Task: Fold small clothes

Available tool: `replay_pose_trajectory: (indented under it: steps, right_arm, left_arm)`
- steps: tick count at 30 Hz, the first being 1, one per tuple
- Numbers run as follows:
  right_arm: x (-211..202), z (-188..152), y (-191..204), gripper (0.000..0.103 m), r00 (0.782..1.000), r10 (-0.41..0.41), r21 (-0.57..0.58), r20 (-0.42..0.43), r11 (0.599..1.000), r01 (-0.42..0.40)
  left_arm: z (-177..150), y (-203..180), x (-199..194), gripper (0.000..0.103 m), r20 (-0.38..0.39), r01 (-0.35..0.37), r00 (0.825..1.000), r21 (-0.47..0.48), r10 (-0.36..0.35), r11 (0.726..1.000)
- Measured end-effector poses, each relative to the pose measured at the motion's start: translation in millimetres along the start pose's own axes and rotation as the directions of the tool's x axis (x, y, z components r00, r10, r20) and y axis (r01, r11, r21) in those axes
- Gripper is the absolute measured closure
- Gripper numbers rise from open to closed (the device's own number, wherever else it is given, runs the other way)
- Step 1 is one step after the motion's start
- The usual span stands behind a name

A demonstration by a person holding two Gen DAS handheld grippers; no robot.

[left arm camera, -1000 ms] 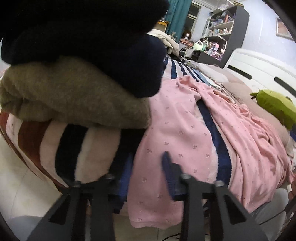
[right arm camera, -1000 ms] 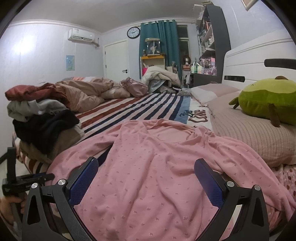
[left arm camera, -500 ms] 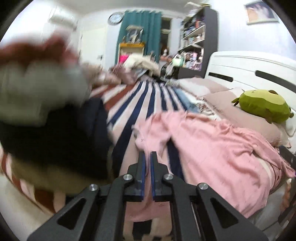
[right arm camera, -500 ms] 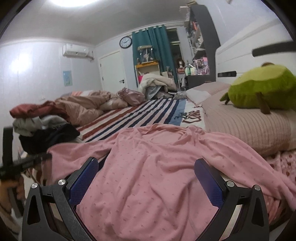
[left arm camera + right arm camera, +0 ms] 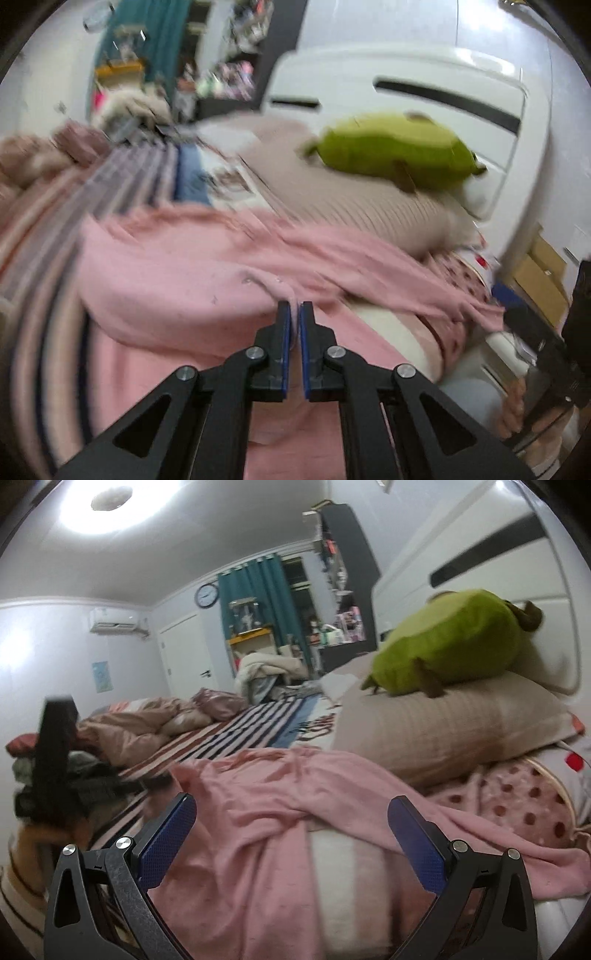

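A pink long-sleeved top (image 5: 177,273) lies spread on the striped bed; it also shows in the right wrist view (image 5: 266,805). My left gripper (image 5: 294,312) is shut on a pinched fold of the pink top and lifts it off the bed. My right gripper (image 5: 291,823) is wide open and empty, low over the near part of the top. The left gripper's body (image 5: 51,760) stands at the left of the right wrist view.
A green plush toy (image 5: 454,642) lies on a beige pillow (image 5: 443,731) by the white headboard (image 5: 406,99). A pile of clothes (image 5: 85,775) sits at the bed's left edge. A crumpled quilt (image 5: 147,723) lies further back. A dotted pink blanket (image 5: 524,797) lies at right.
My left gripper shut on the pink top's edge and swung right with it, pulling the cloth over. My right gripper moved lower and to the right over the top, staying open.
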State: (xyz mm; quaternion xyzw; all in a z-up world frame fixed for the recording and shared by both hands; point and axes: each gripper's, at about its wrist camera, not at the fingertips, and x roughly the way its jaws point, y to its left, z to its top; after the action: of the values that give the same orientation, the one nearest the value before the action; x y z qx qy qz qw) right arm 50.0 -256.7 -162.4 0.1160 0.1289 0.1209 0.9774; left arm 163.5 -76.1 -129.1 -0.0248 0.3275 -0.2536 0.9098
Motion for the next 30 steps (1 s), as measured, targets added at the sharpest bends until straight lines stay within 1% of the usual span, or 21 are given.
replay_pose_trajectory:
  steps: [1, 2, 3, 4, 5, 7, 8, 9, 10, 12, 14, 15, 16, 18, 20, 22, 26, 27, 28, 29, 30]
  right_arm:
    - [-0.3, -0.8, -3.6, 0.000, 1.000, -0.007, 0.008, -0.002, 1.000, 0.007]
    - [-0.3, -1.3, -7.8, 0.000, 1.000, -0.010, 0.017, -0.005, 1.000, 0.010]
    - [1.1, -2.1, -13.4, 0.000, 1.000, -0.011, 0.031, -0.013, 0.999, 0.011]
    - [1.8, -3.6, -15.0, 0.000, 1.000, -0.013, 0.037, -0.022, 0.999, 0.014]
    - [4.2, -4.5, -16.2, 0.000, 0.999, -0.015, 0.042, -0.033, 0.999, 0.016]
    - [10.7, -7.8, -17.4, 0.000, 0.998, -0.007, 0.043, -0.066, 0.999, 0.010]
    - [14.1, -9.1, -15.5, 0.000, 0.997, 0.000, 0.039, -0.078, 0.999, 0.003]
    - [16.3, -10.9, -12.0, 0.000, 0.996, 0.007, 0.033, -0.088, 0.999, -0.004]
    - [19.5, -12.6, -7.2, 0.000, 0.995, 0.021, 0.026, -0.100, 1.000, -0.018]
    - [27.0, -15.9, 8.0, 0.000, 0.990, 0.062, 0.016, -0.125, 0.998, -0.060]
    - [34.1, -18.5, 21.6, 0.000, 0.984, 0.103, 0.008, -0.144, 0.995, -0.103]
    - [39.3, -20.7, 30.5, 0.000, 0.980, 0.126, 0.000, -0.155, 0.992, -0.128]
    - [46.6, -23.5, 41.6, 0.000, 0.974, 0.145, -0.012, -0.175, 0.989, -0.150]
    - [62.2, -30.1, 60.7, 0.000, 0.962, 0.156, -0.021, -0.224, 0.986, -0.165]
    - [80.5, -39.1, 78.8, 0.000, 0.945, 0.173, -0.018, -0.278, 0.982, -0.186]
    - [97.6, -49.7, 97.6, 0.000, 0.929, 0.183, -0.026, -0.322, 0.979, -0.202]
    - [121.7, -61.5, 126.8, 0.000, 0.933, 0.136, -0.070, -0.334, 0.983, -0.168]
    - [127.6, -64.2, 131.7, 0.000, 0.937, 0.108, -0.085, -0.333, 0.986, -0.144]
    - [134.8, -67.0, 134.7, 0.004, 0.939, 0.067, -0.102, -0.338, 0.989, -0.107]
    - [141.8, -69.7, 135.1, 0.012, 0.936, 0.021, -0.114, -0.351, 0.991, -0.065]
    - [145.6, -70.8, 133.3, 0.033, 0.933, -0.004, -0.114, -0.360, 0.993, -0.040]
  left_arm:
    - [-5.3, -2.1, 14.0, 0.100, -0.041, 0.029, 0.999, -0.009, -0.029, 1.000]
    - [-12.1, -7.2, 19.3, 0.100, -0.065, 0.043, 0.997, -0.015, -0.044, 0.999]
    - [-16.8, -7.2, 27.8, 0.100, -0.101, 0.050, 0.993, -0.021, -0.052, 0.999]
    - [-19.5, -7.4, 27.6, 0.100, -0.116, 0.052, 0.992, -0.027, -0.055, 0.998]
    - [-27.2, -8.7, 18.4, 0.099, -0.114, 0.061, 0.991, -0.039, -0.065, 0.997]
    - [-30.8, -2.4, 2.8, 0.090, -0.085, 0.072, 0.993, -0.059, -0.076, 0.996]
    - [-32.0, 0.9, -7.0, 0.079, -0.064, 0.080, 0.994, -0.070, -0.084, 0.994]
    - [-32.3, 7.1, -20.3, 0.072, -0.038, 0.083, 0.995, -0.088, -0.087, 0.993]
    - [-32.7, 14.2, -34.5, 0.070, -0.014, 0.086, 0.996, -0.106, -0.088, 0.991]
    - [-33.3, 26.2, -56.0, 0.066, 0.020, 0.070, 0.997, -0.131, -0.068, 0.989]
    - [-37.3, 41.3, -75.5, 0.059, 0.039, 0.008, 0.999, -0.150, -0.002, 0.989]
    - [-42.2, 50.2, -83.3, 0.058, 0.039, -0.041, 0.998, -0.157, 0.048, 0.987]
    - [-47.7, 59.1, -88.0, 0.058, 0.031, -0.081, 0.996, -0.163, 0.087, 0.983]
    - [-64.0, 79.1, -92.8, 0.058, -0.003, -0.145, 0.989, -0.193, 0.147, 0.970]
    - [-79.5, 91.6, -90.1, 0.058, -0.031, -0.177, 0.984, -0.221, 0.175, 0.959]
    - [-95.1, 101.3, -84.8, 0.058, -0.051, -0.188, 0.982, -0.234, 0.181, 0.954]
    - [-113.5, 114.8, -69.3, 0.059, -0.071, -0.148, 0.989, -0.277, 0.133, 0.949]
    - [-115.6, 113.8, -65.9, 0.065, -0.062, -0.147, 0.989, -0.272, 0.135, 0.951]
    - [-115.8, 111.9, -63.6, 0.070, -0.058, -0.151, 0.988, -0.263, 0.141, 0.953]
    - [-115.8, 111.4, -61.4, 0.087, -0.060, -0.153, 0.988, -0.259, 0.142, 0.954]
    - [-115.1, 111.4, -59.2, 0.098, -0.064, -0.142, 0.990, -0.270, 0.129, 0.952]
